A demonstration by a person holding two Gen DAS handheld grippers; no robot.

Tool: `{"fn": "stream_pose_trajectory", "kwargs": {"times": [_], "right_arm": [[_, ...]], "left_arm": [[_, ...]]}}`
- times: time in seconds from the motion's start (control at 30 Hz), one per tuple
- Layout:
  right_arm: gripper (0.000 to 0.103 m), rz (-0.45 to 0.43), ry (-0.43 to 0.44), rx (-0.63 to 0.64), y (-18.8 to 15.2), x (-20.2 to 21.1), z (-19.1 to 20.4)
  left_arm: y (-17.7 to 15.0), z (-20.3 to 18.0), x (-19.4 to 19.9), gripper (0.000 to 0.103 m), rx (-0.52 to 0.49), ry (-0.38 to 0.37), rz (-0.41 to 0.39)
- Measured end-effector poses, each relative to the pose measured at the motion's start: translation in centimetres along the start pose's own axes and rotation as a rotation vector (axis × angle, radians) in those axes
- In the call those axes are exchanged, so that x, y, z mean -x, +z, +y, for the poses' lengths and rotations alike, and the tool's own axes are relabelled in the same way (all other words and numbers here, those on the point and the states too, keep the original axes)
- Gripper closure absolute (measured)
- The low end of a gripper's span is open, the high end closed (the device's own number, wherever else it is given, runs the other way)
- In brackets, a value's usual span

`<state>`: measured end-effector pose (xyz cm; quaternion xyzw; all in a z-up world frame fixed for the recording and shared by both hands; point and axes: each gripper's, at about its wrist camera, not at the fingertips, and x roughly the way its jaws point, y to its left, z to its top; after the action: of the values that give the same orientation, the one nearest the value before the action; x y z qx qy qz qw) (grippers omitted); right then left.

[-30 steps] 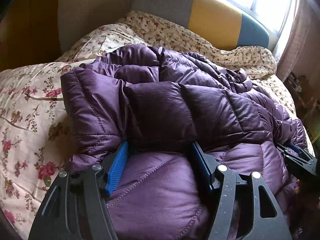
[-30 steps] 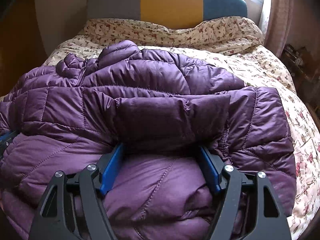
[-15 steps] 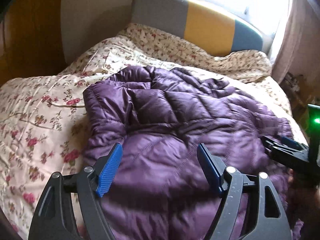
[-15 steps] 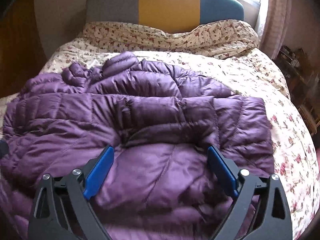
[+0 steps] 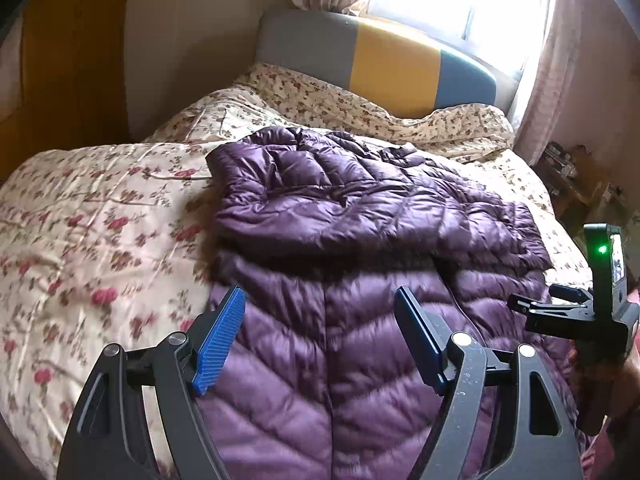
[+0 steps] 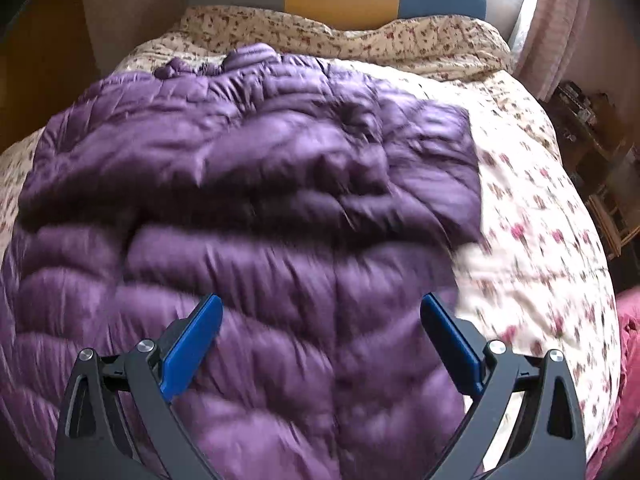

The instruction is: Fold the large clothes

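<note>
Purple puffer jacket (image 5: 360,240) lies loose on the floral bed (image 5: 100,220), both tongs wide and empty above it.

The left tongs (image 5: 320,336) hang over the jacket's near panel, blue pads spread, nothing between them; their jaws have just been opening. The right tongs (image 6: 322,344) stand wider still, likewise just opened, pads clear of the fabric below. In the left wrist view the right tongs appear at 3 o'clock (image 5: 560,308), beside the jacket's edge. The jacket spreads from 6 o'clock toward the striped headboard (image 5: 392,60) at 12, its far part folded over and rumpled.
</note>
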<state>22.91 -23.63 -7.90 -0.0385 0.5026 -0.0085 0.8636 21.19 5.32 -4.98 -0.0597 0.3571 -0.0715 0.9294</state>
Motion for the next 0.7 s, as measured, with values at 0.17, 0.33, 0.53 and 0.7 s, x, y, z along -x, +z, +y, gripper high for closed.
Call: {"fn": "stream_pose_trajectory", "kwargs": {"times": [0.17, 0.33, 0.53, 0.7], "right_arm": [[0.004, 0.033, -0.007, -0.02, -2.8, 0.6, -1.7], [0.004, 0.04, -0.001, -0.03, -4.9, 1.7, -3.1], [0.004, 0.033, 0.001, -0.029, -7.0, 3.3, -4.4], [0.004, 0.028, -0.01, -0.027, -8.9, 4.9, -5.8]], "left_arm": [[-1.7, -0.2, 1.9, 0.027, -0.018, 0.001, -0.007], [-3.0, 0.0, 2.8, 0.027, -0.023, 0.0, 0.002], [-4.9, 0.9, 3.6, 0.027, -0.021, 0.015, 0.022], [-6.6, 1.9, 4.1, 0.027, -0.021, 0.033, 0.038]]}}
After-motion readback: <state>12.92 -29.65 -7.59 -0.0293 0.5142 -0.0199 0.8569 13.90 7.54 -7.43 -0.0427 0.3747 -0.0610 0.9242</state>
